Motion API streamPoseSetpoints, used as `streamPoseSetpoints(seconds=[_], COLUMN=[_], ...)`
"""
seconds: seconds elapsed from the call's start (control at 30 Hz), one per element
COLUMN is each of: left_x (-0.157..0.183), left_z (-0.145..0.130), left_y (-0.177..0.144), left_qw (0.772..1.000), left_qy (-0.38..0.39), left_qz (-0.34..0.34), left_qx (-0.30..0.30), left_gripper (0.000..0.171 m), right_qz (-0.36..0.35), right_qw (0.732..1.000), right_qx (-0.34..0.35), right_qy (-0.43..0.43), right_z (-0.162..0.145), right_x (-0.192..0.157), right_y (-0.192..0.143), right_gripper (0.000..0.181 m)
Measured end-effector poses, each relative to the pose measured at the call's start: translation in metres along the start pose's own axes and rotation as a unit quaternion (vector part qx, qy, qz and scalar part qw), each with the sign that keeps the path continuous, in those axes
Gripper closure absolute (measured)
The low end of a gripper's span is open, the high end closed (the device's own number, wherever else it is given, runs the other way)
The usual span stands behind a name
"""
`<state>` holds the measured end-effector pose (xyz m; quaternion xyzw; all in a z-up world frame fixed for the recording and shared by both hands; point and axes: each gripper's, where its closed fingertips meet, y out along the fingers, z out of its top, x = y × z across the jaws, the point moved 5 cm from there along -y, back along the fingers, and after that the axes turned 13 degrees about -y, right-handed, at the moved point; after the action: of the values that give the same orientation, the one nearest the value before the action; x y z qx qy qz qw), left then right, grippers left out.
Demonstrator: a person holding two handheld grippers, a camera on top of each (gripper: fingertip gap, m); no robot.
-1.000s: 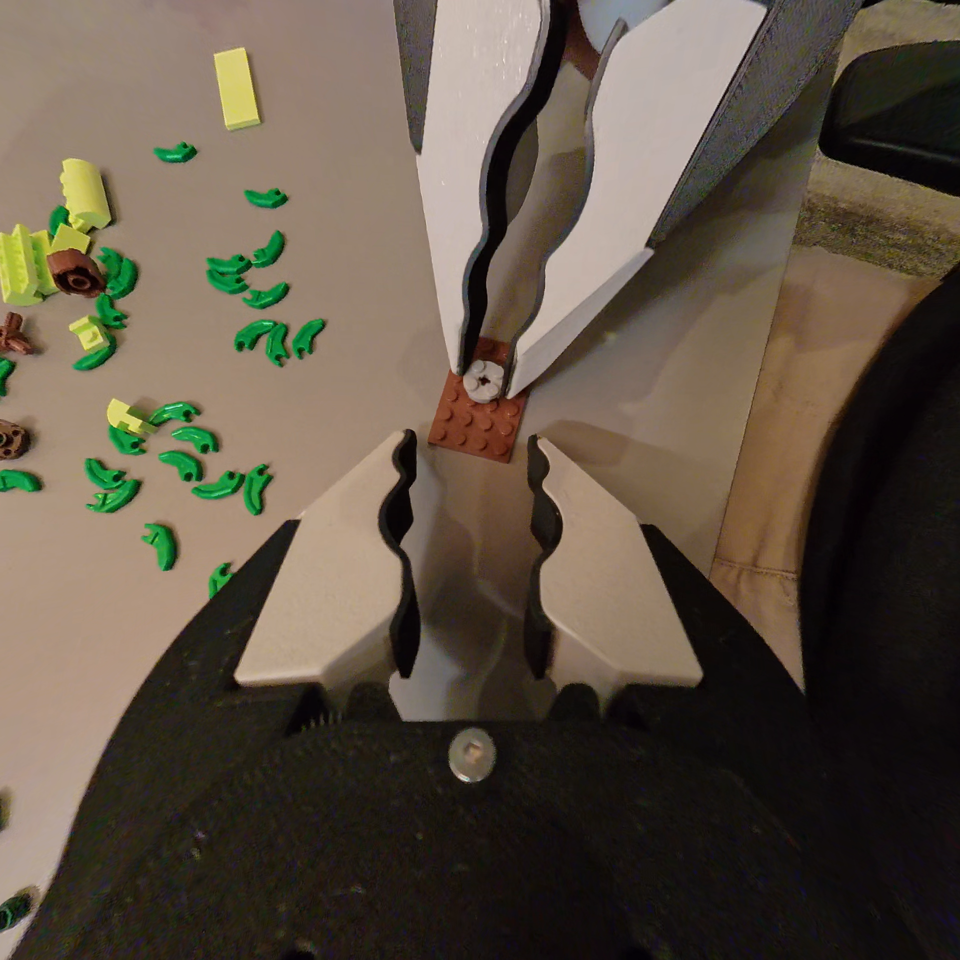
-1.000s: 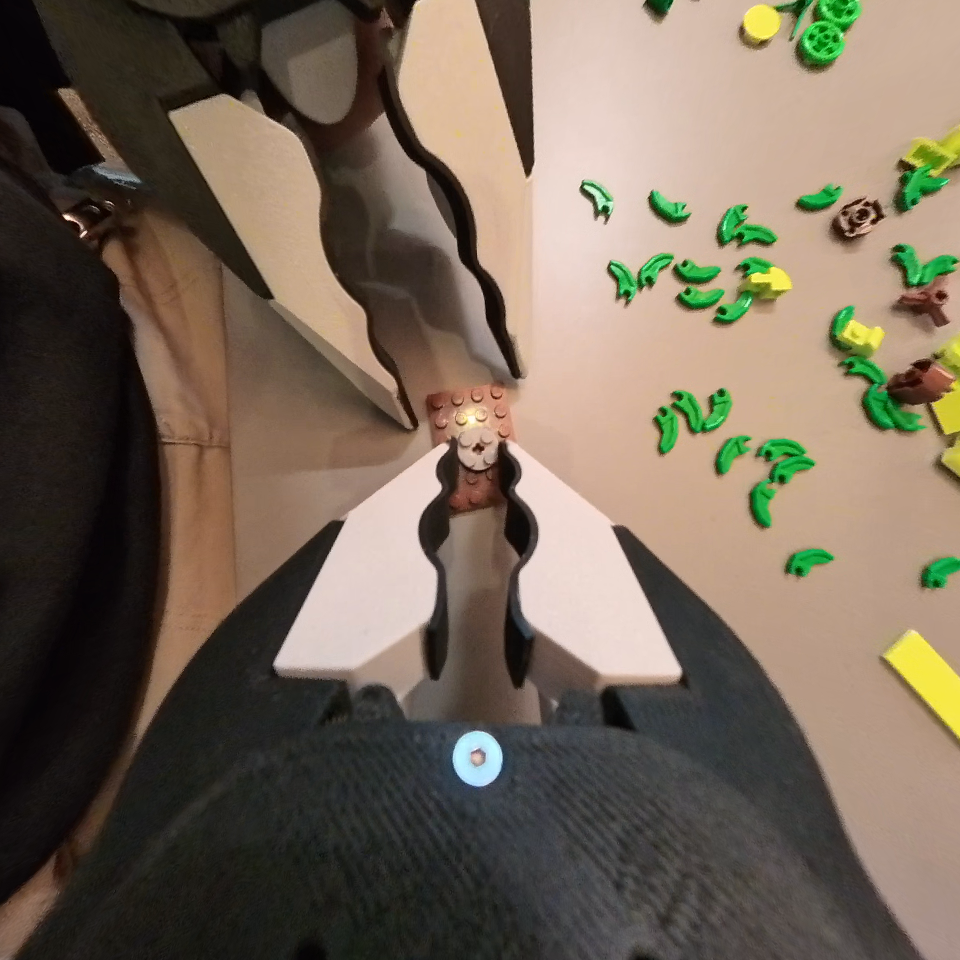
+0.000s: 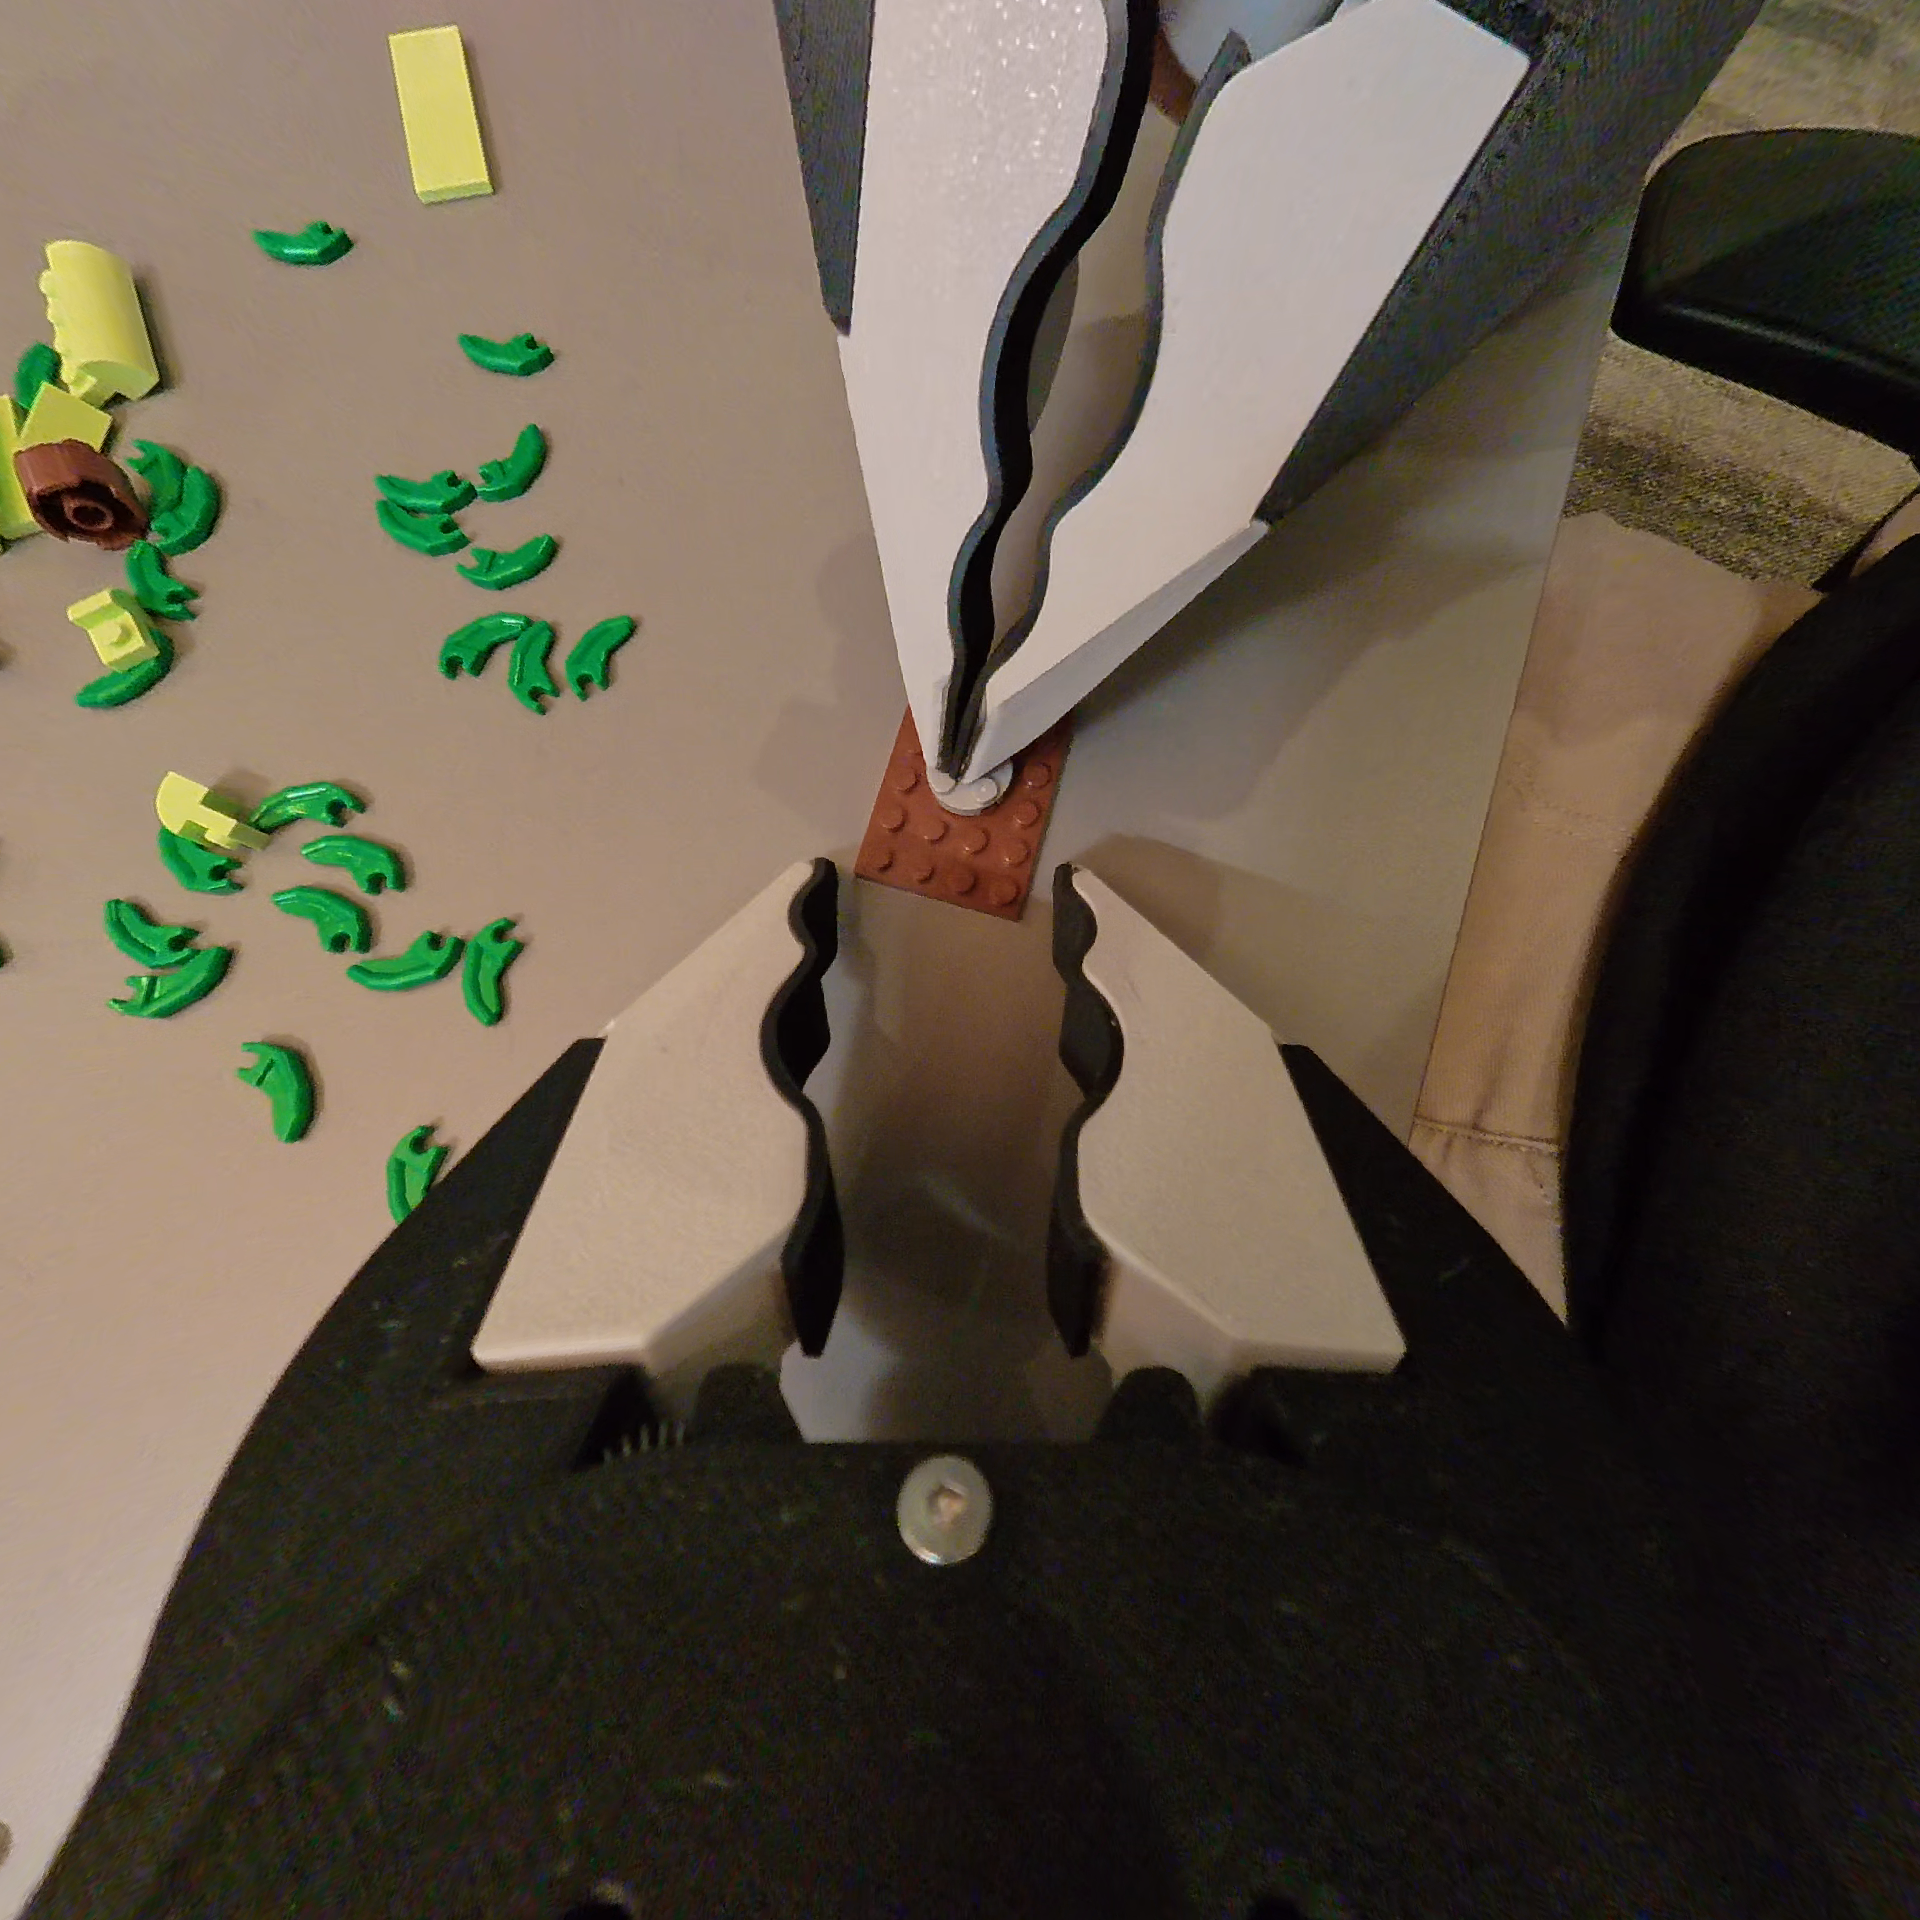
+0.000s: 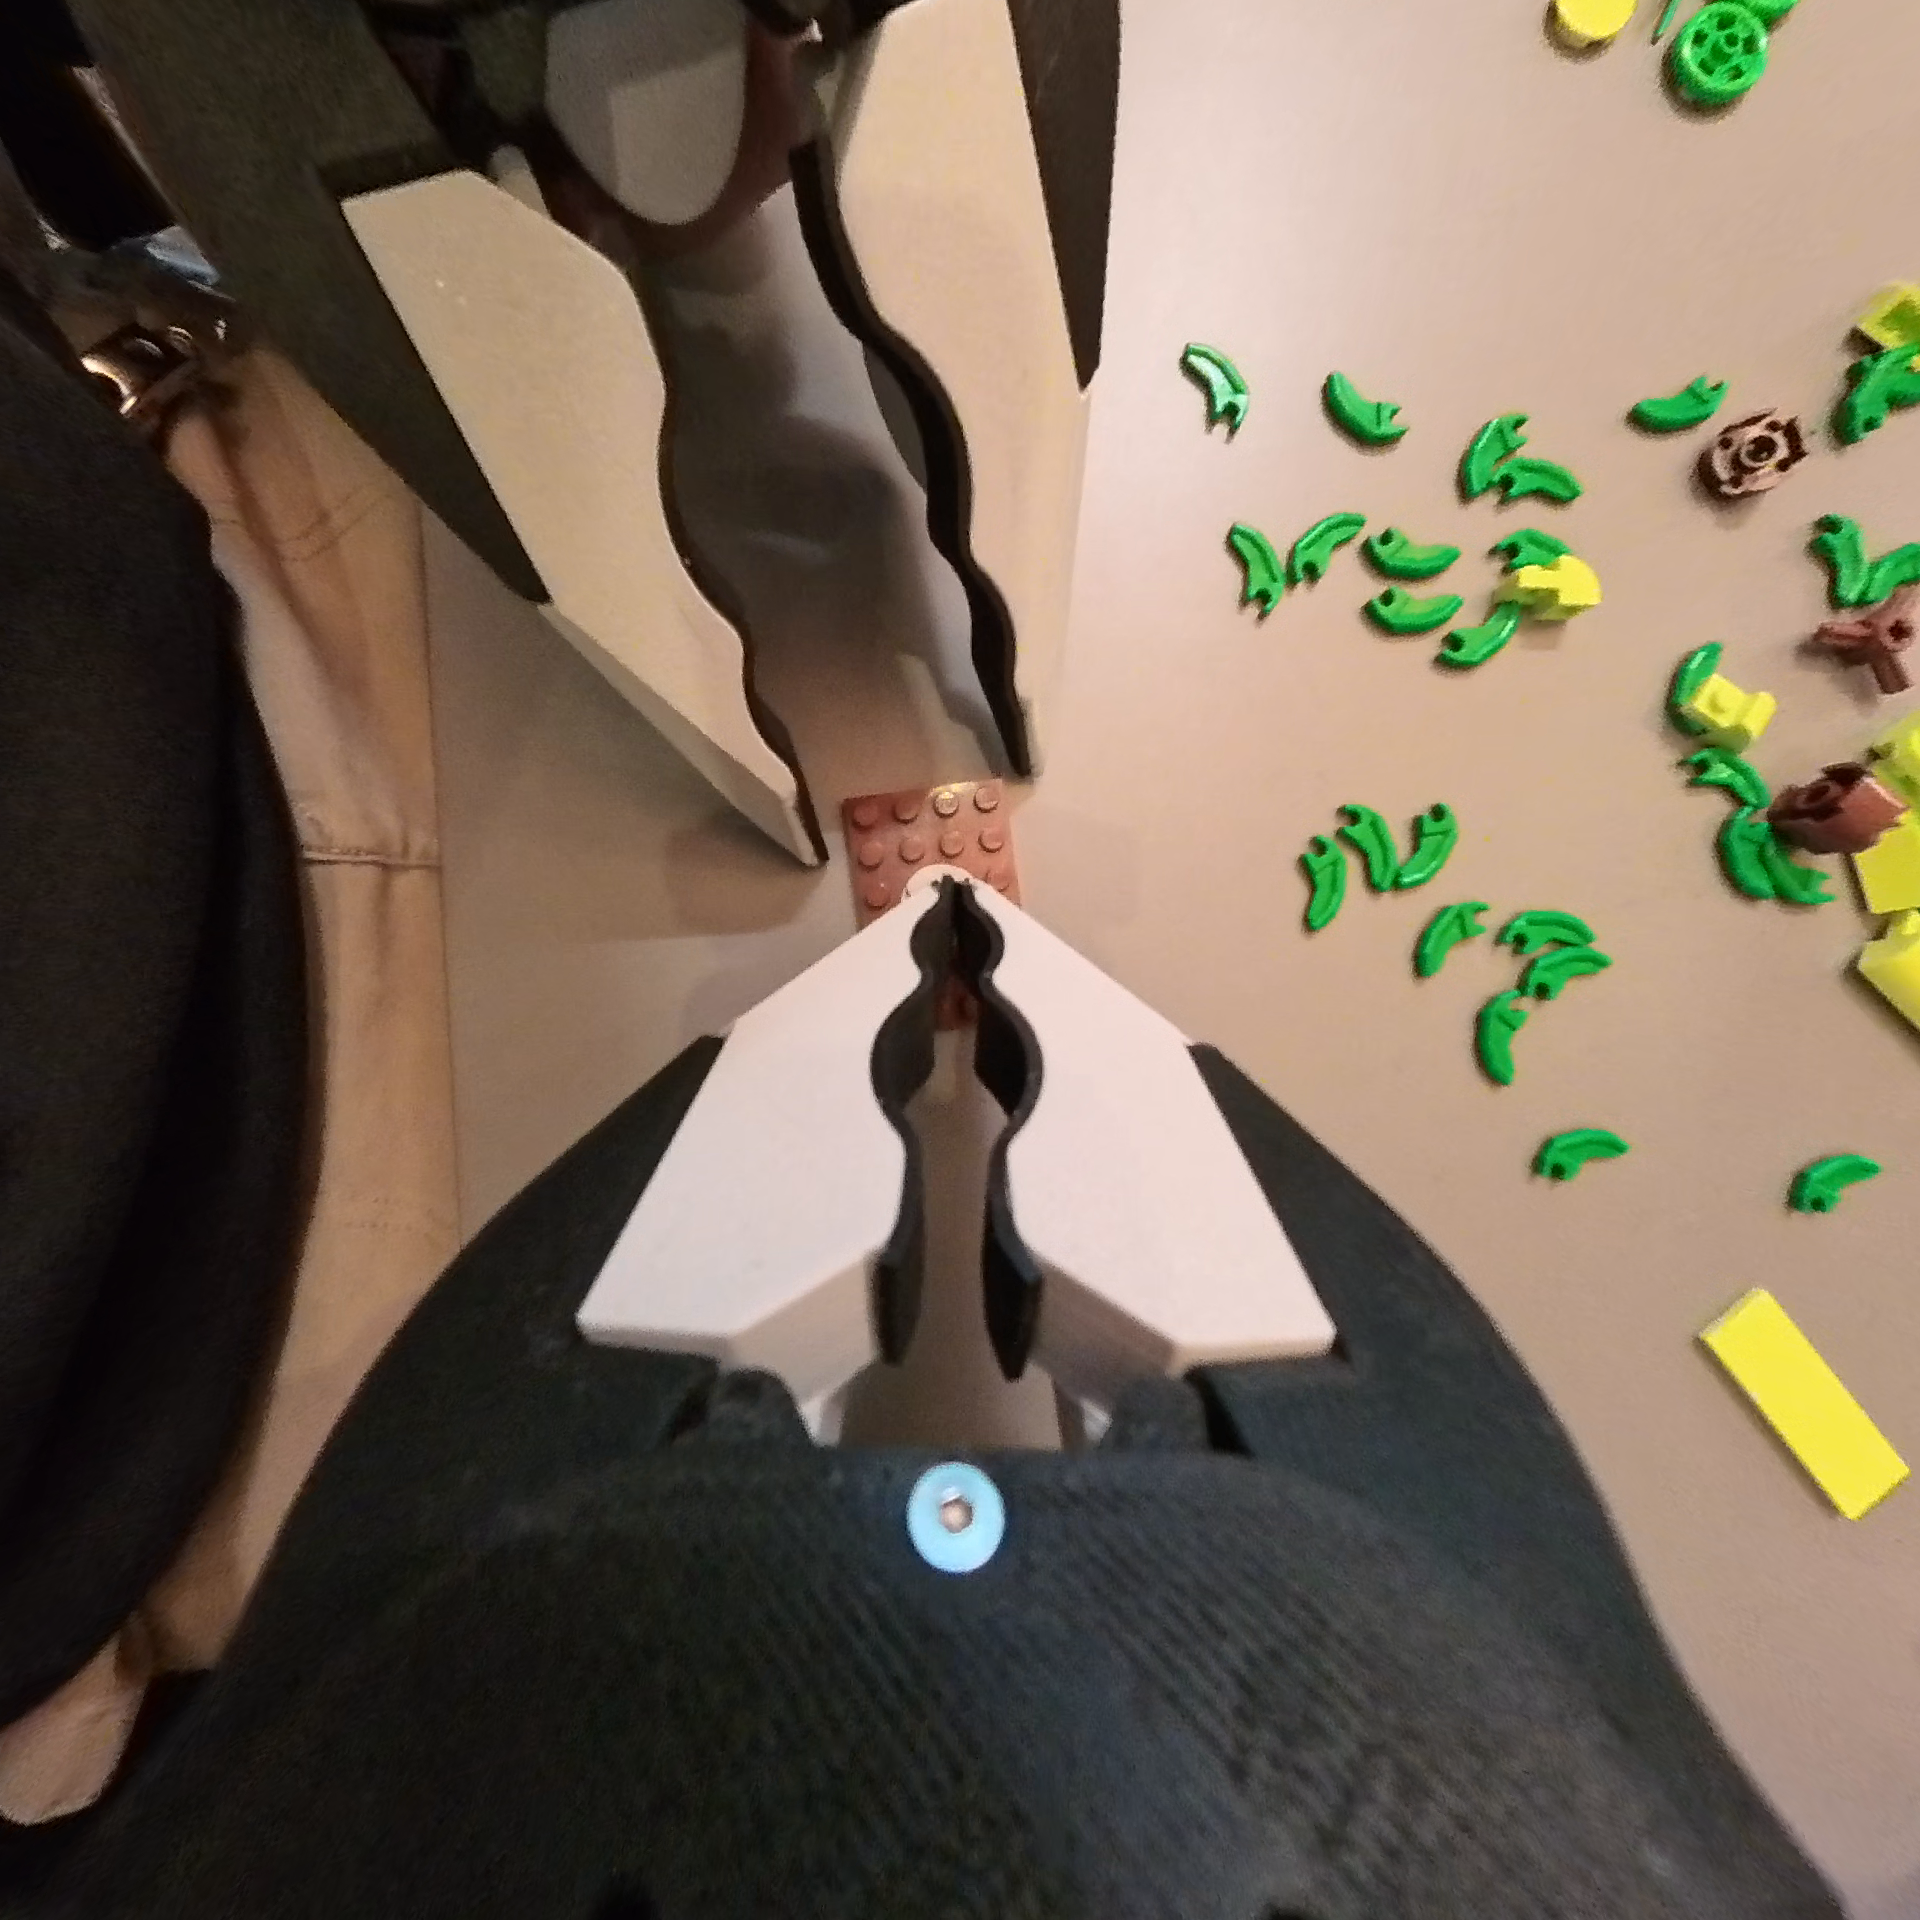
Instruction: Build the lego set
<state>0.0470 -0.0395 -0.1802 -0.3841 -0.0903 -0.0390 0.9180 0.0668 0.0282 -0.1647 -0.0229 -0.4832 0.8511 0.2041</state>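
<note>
A brown studded plate [image 3: 961,847] lies flat on the smooth tan table [image 3: 644,260], at frame centre. The right gripper [image 3: 961,764], fingers nearly closed, presses its tips on a round grey piece [image 3: 971,795] atop the plate. The left gripper [image 3: 940,894] stands wide apart, empty, just short of the plate. Curved green leaf pieces [image 4: 1392,847] and a yellow tile [image 4: 1803,1403] scatter right in the right wrist view.

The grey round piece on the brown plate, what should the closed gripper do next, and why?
Probably press straight down a little more, then let go. The right gripper has its tips together on top of the grey round piece, which sits on the brown plate. The left gripper is open, just short of the plate, not holding it.
</note>
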Motion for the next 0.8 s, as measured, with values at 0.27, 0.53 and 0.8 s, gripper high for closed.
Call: streamPoseSetpoints(seconds=[0.27,0.53,0.8], left_x=[-0.001,-0.002,-0.001], left_z=[0.000,0.000,0.000], left_y=[0.000,0.000,0.000], left_qw=[1.000,1.000,1.000], left_qy=[-0.004,-0.008,-0.004], left_qz=[0.002,0.002,0.004], left_qx=[0.000,0.001,0.001], left_gripper=[0.134,0.136,0.136], right_qz=[-0.014,-0.114,-0.165], right_qw=[1.000,0.990,0.985], right_qx=[-0.017,-0.043,-0.021], right_qy=[-0.007,-0.070,-0.049], right_z=[0.001,0.001,0.002], right_x=[-0.002,-0.012,-0.015], right_y=[0.000,0.002,0.002], right_gripper=[0.181,0.181,0.181])
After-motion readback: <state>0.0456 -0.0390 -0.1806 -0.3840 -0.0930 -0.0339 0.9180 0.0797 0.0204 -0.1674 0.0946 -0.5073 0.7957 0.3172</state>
